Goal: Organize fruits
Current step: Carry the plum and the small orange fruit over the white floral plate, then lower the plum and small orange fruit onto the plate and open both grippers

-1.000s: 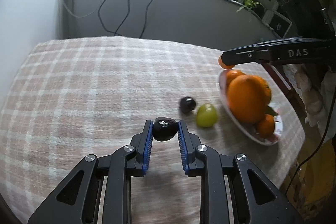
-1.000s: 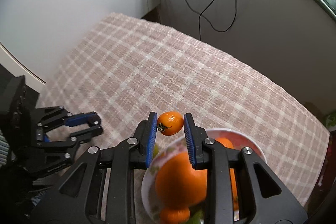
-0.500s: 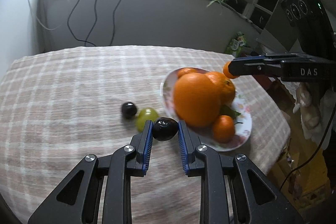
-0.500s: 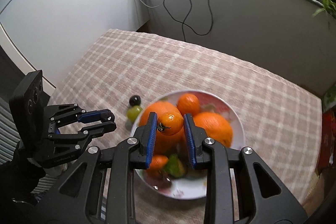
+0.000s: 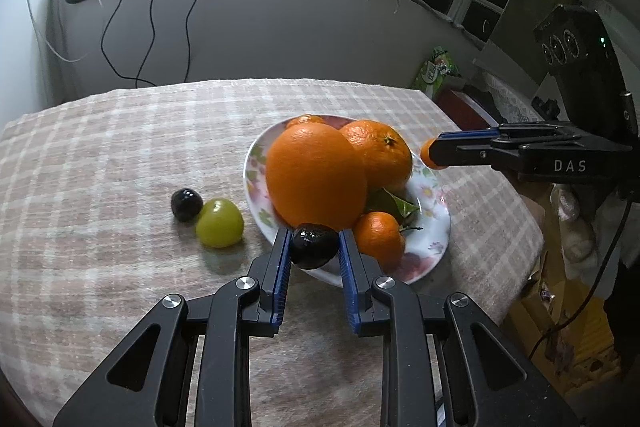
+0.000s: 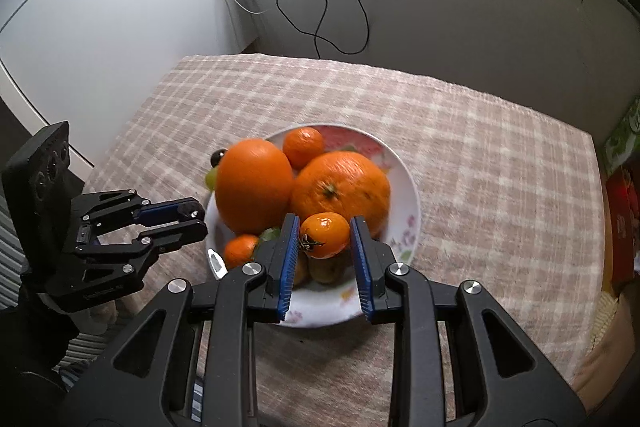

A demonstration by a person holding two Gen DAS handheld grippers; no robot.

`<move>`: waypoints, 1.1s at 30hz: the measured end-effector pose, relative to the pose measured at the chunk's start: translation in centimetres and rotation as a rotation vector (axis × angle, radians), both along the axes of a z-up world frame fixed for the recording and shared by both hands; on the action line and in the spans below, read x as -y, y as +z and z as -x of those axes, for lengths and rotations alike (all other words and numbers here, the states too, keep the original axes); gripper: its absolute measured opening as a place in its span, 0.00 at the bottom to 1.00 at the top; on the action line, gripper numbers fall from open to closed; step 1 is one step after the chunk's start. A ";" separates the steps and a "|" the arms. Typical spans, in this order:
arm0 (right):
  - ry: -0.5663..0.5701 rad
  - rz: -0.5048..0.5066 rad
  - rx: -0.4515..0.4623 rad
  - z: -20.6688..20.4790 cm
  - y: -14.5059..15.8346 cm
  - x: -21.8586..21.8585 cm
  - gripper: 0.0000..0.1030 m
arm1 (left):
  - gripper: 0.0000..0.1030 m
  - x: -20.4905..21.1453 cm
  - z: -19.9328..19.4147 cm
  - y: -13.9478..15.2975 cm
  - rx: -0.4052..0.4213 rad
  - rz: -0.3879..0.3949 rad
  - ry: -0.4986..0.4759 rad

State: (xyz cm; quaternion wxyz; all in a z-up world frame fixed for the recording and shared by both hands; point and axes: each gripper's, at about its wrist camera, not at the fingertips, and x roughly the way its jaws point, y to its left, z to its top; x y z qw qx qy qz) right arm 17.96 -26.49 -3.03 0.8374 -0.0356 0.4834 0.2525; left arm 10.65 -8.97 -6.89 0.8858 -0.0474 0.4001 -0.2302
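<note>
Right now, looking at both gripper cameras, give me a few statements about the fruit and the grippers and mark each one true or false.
1. The left gripper is shut on a dark fruit. True.
2. The right gripper is empty. False: it is shut on a small orange fruit.
3. A green grape lies on the tablecloth, beside the plate. True.
4. The plate holds no fruit. False: a large orange and others lie on it.
</note>
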 end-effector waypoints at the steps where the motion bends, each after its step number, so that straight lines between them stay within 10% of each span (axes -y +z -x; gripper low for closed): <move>1: -0.004 -0.001 0.001 0.1 -0.1 0.2 0.26 | 0.21 0.1 0.1 0.0 0.001 -0.003 0.000; 33: 0.004 -0.060 -0.050 -0.1 -2.6 1.7 0.35 | 0.30 2.4 0.2 -0.1 0.014 -0.056 -0.015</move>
